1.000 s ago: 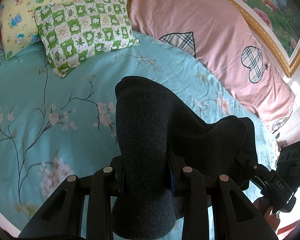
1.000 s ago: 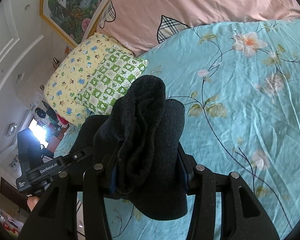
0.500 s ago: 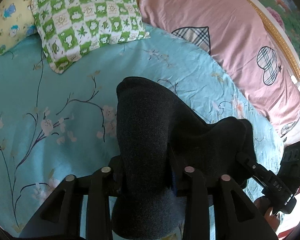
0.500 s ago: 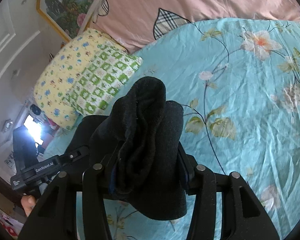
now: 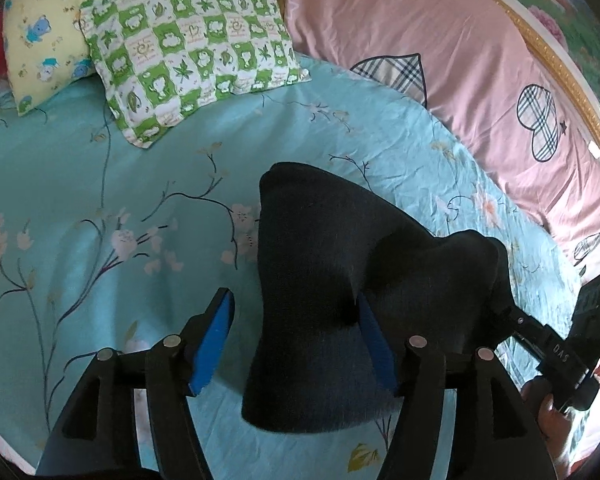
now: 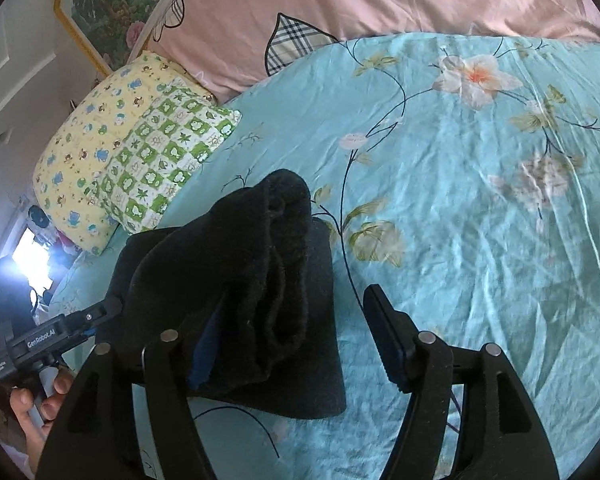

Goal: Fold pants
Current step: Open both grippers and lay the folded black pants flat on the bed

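The dark charcoal pants (image 5: pixel 320 292) are bunched into a folded bundle on the teal floral bedsheet (image 5: pixel 80 184). My left gripper (image 5: pixel 296 320) is open, its blue-padded fingers (image 5: pixel 212 340) standing apart on either side of the bundle's left end. In the right wrist view the pants (image 6: pixel 252 280) lie in thick folds. My right gripper (image 6: pixel 296 320) is open too, with the cloth resting against its left finger and the right finger (image 6: pixel 384 332) apart from it.
A green checked pillow (image 5: pixel 188 52) and a yellow cartoon pillow (image 5: pixel 40 28) lie at the head of the bed. A pink quilt with plaid hearts (image 5: pixel 440 72) runs along the far side. A gold-framed painting (image 6: pixel 108 4) hangs on the wall.
Both grippers were shut on the pants and have now opened. The bundle has dropped onto the sheet between the fingers.
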`<move>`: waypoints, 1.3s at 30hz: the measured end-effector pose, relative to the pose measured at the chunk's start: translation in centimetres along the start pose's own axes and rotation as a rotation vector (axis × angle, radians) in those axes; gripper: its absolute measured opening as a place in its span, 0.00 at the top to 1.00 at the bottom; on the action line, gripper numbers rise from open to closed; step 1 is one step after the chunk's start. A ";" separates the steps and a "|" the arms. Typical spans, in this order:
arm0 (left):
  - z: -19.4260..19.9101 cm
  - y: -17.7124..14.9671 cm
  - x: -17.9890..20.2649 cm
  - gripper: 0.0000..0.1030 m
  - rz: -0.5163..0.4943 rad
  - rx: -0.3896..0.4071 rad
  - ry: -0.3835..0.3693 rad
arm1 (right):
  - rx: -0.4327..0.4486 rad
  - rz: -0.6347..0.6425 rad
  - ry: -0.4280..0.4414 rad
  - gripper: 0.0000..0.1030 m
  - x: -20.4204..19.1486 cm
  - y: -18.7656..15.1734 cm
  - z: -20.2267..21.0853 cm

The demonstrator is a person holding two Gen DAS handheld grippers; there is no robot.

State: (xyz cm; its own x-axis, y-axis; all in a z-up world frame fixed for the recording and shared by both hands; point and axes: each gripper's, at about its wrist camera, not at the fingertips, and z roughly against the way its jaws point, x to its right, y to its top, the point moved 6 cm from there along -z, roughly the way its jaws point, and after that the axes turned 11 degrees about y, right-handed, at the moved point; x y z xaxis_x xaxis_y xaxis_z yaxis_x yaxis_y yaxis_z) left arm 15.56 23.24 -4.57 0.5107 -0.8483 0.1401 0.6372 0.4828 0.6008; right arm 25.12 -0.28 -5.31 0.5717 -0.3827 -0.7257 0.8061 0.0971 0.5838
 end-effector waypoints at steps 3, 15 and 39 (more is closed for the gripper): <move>0.6 -0.4 -0.1 0.35 -0.006 0.004 -0.007 | 0.018 0.009 -0.013 0.34 -0.3 0.1 0.7; 3.0 -2.3 0.3 0.30 -0.068 0.029 -0.008 | 0.060 0.091 0.015 0.18 -3.4 -0.8 3.7; 4.7 -5.4 1.1 0.23 -0.172 0.049 0.047 | 0.012 0.323 -0.025 0.05 -7.3 -4.5 5.2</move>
State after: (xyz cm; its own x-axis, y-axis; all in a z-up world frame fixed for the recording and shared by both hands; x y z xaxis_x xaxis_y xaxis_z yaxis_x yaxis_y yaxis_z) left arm 9.92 18.70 -3.94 0.4239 -0.9057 -0.0043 0.6893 0.3195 0.6502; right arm 16.48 -2.74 -0.73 0.7939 -0.3560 -0.4930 0.5814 0.2068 0.7869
